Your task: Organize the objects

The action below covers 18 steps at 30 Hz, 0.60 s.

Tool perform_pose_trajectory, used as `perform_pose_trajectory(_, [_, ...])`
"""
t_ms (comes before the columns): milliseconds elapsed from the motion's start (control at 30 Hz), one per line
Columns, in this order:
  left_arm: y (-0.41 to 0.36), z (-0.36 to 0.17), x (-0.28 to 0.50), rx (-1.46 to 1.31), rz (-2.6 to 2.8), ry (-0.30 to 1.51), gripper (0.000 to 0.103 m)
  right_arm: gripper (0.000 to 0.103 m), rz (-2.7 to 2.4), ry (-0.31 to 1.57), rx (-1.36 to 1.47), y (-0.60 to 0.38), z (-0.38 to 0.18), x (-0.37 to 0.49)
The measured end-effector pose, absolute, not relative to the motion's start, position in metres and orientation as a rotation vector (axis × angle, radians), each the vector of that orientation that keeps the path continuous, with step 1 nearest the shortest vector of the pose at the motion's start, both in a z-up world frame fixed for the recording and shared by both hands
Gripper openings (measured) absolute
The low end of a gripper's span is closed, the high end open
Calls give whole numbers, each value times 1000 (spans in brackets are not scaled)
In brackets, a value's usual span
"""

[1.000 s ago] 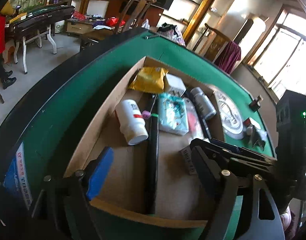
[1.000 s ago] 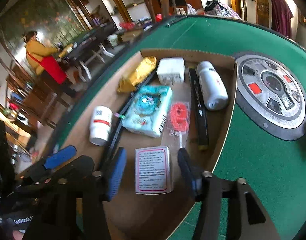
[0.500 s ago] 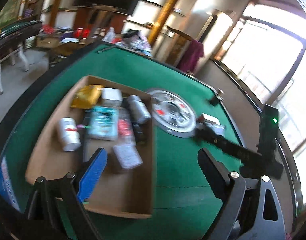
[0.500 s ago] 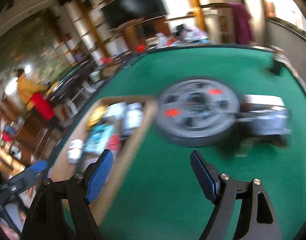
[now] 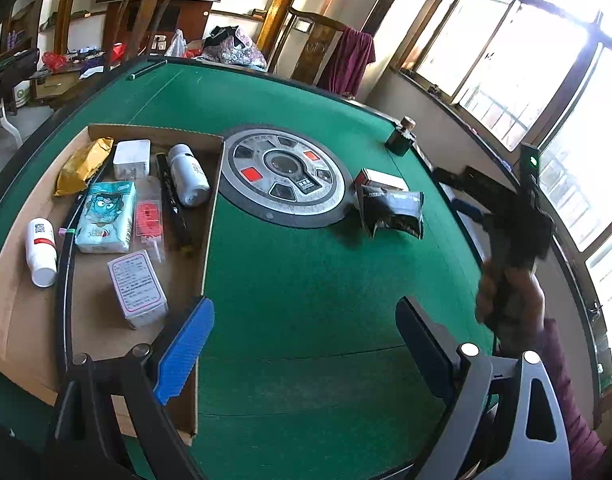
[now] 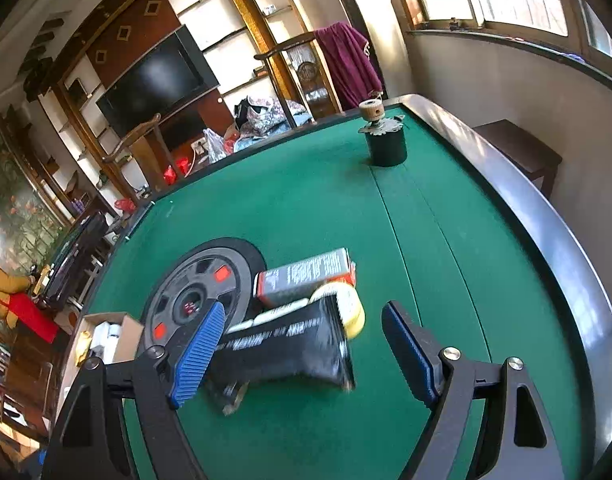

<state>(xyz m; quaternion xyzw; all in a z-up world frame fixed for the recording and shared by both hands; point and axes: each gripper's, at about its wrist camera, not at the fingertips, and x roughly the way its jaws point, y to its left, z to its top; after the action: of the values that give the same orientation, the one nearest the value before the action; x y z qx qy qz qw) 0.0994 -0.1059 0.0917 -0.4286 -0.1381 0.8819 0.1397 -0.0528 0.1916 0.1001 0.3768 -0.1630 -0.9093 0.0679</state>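
Note:
The cardboard tray (image 5: 210,216) on the left holds several items, among them a white card box (image 5: 137,288), a teal tissue pack (image 5: 106,216) and a white bottle (image 5: 188,174). My left gripper (image 5: 304,312) hangs open over bare green felt, just right of the tray wall. A black pouch (image 6: 290,344) lies on the felt beside a red and grey box (image 6: 306,276) and a yellow round thing (image 6: 346,308). My right gripper (image 6: 302,320) stands open above the pouch, its pads clear of it. In the left wrist view the right gripper (image 5: 506,208) shows blurred, beyond the pouch (image 5: 392,210).
A round grey control dial (image 5: 284,174) sits in the table's middle. A dark green jar (image 6: 386,146) with a cork knob stands near the far right rim. The raised dark table edge (image 6: 546,240) runs along the right. Chairs and shelves stand beyond the table.
The right gripper left the white card box lying in the tray, widened and swung right to the black pouch. The left gripper drew back from over the tray and turned right over the felt.

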Motion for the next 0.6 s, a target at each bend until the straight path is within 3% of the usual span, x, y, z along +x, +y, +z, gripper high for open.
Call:
perform_pose_trajectory(267, [-94, 90, 99, -1269, 2616, -304, 92, 85, -2721, -318, 1222, 169, 79, -89])
perform_pose_trajectory(467, [-85, 94, 101, -1264, 2712, -165, 92, 87, -2243, -473, 1285, 145, 58, -62])
perform_pose_trajectory(600, [-74, 97, 107, -1216, 2828, 14, 92, 87, -2060, -429, 1266, 123, 51, -17])
